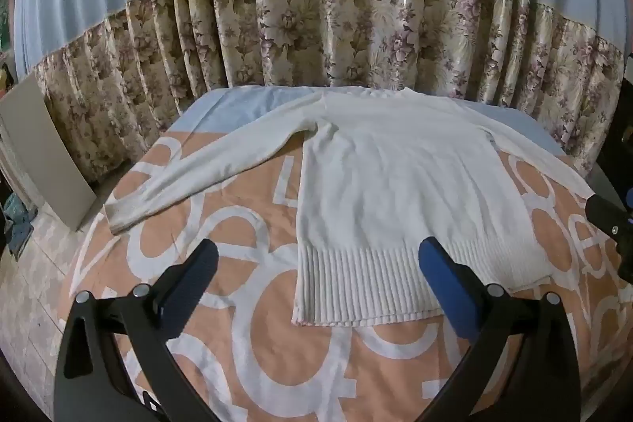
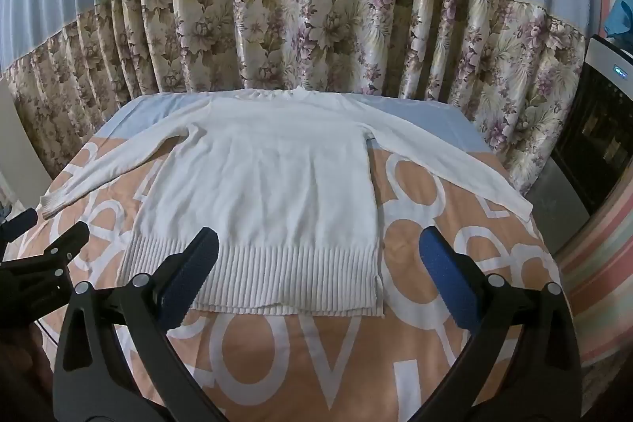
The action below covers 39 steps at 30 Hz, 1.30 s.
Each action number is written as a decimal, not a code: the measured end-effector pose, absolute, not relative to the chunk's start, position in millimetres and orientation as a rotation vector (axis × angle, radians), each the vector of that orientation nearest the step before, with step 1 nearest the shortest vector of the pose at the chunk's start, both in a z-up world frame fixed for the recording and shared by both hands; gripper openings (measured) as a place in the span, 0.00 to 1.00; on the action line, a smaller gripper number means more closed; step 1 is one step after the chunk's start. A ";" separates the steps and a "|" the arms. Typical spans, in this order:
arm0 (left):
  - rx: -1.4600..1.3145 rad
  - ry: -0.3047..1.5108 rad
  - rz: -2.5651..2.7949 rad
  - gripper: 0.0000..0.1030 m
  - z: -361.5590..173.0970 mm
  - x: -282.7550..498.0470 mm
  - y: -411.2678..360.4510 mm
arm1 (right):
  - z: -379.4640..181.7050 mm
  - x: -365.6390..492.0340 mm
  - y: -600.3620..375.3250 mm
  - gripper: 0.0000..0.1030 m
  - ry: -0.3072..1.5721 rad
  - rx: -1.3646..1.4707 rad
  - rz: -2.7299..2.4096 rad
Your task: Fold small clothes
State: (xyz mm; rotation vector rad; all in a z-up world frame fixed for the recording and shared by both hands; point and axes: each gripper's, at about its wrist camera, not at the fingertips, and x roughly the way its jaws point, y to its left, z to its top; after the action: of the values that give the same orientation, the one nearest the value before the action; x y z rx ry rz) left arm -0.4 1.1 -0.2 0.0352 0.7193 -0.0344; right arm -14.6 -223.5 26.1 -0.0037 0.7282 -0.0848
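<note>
Both claws stand wide apart with nothing between their blue pads, each hanging above the near edge of the bedspread [image 1: 253,303] and touching no cloth. Left gripper [image 1: 316,260] hovers over the sweater's near left corner: its left finger [image 1: 190,279] is over bare peach-and-white bedspread, its right finger [image 1: 447,283] over the ribbed hem. At the right edge of that view, a black part of the other gripper shows.

Across the middle of the bed lies the white sweater [image 2: 257,184], spread flat with the neck toward the far edge and the ribbed hem [image 2: 257,279] toward the near edge. Its left sleeve [image 1: 186,176] slants out toward the left edge, cuff ending near it. Its right sleeve [image 2: 447,165] slants out toward the right edge and ends at it.

Right gripper [image 2: 318,258] hovers over the sweater's near right corner: its left finger [image 2: 190,275] is over the hem, its right finger [image 2: 447,279] over bare bedspread just beside the garment's side. The left gripper's black fingers show at the left edge of this view.

Behind the far edge hangs a curtain [image 2: 316,26], blue above and flowered below. A dark appliance [image 2: 605,129] stands beyond the far right corner.
</note>
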 end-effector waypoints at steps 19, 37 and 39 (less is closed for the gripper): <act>0.013 0.717 -0.007 0.98 -0.3 -2.7 1.8 | 29.8 -20.2 -220.7 0.97 0.720 -0.006 -0.075; 0.062 0.740 0.006 0.99 -1.9 0.6 2.3 | 28.9 -18.0 -228.9 0.97 0.717 -0.002 -0.077; 0.062 0.738 0.006 0.99 -1.6 0.6 2.8 | 29.2 -17.8 -228.7 0.97 0.718 -0.004 -0.077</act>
State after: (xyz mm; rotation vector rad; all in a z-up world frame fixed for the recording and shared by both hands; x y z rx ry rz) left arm 0.6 2.8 -1.6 0.0616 0.7383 0.0061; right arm -17.8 -228.7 29.2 -0.0042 0.7177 -0.0768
